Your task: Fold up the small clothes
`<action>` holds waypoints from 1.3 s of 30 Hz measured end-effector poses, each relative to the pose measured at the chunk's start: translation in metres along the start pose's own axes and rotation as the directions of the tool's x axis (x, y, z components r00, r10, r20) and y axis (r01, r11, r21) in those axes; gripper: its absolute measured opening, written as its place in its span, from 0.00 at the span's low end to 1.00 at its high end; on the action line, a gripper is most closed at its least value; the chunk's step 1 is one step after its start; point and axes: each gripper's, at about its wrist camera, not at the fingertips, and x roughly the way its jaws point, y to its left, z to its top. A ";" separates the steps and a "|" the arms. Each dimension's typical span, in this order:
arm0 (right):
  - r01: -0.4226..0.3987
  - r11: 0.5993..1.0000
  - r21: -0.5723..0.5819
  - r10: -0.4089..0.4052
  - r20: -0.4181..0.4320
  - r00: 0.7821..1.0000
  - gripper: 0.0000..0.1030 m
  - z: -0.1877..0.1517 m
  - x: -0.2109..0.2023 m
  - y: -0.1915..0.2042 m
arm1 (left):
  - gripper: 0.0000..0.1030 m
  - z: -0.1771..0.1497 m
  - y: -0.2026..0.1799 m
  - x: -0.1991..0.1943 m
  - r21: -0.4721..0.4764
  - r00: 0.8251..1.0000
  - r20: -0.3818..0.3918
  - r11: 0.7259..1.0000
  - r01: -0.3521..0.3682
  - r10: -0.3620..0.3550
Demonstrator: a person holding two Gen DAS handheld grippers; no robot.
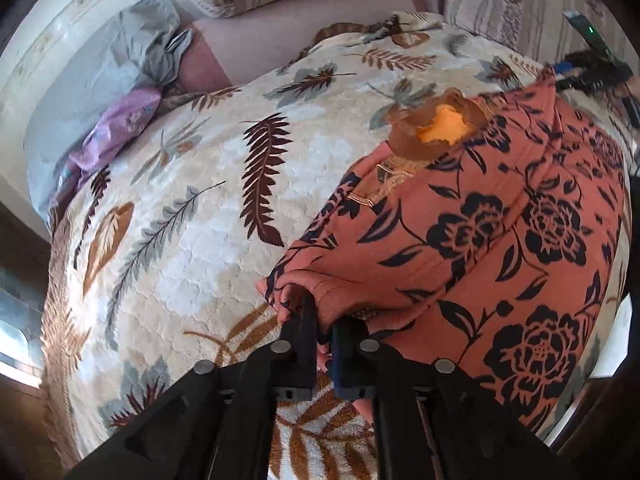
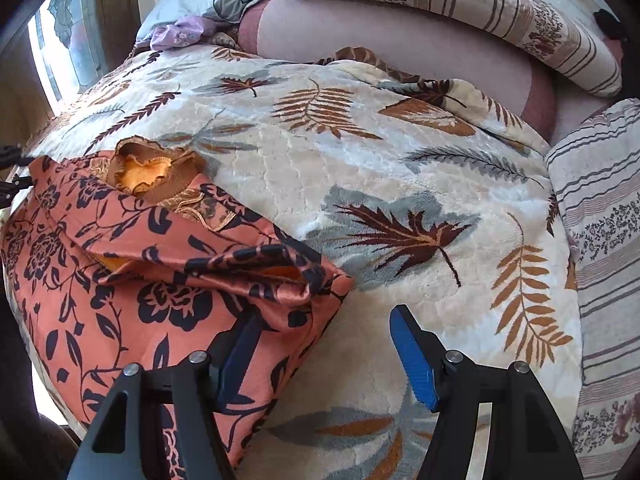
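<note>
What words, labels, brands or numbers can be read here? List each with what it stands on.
None can be read. The orange floral garment, the leaf-patterned blanket and the striped pillows carry patterns only, no lettering. A gold embroidered patch near the garment's collar is decoration, too blurred to tell any letters.

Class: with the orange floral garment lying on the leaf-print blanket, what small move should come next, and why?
Probably lift the left gripper and carry its pinched corner across the garment to fold it. The right gripper is open, its fingers straddling the opposite edge.
</note>
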 end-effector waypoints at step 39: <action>-0.258 0.907 0.334 0.251 0.063 0.966 0.79 -0.001 0.030 -0.030 | 0.51 0.030 0.055 0.062 -0.190 0.988 0.013 0.970 0.155 -0.155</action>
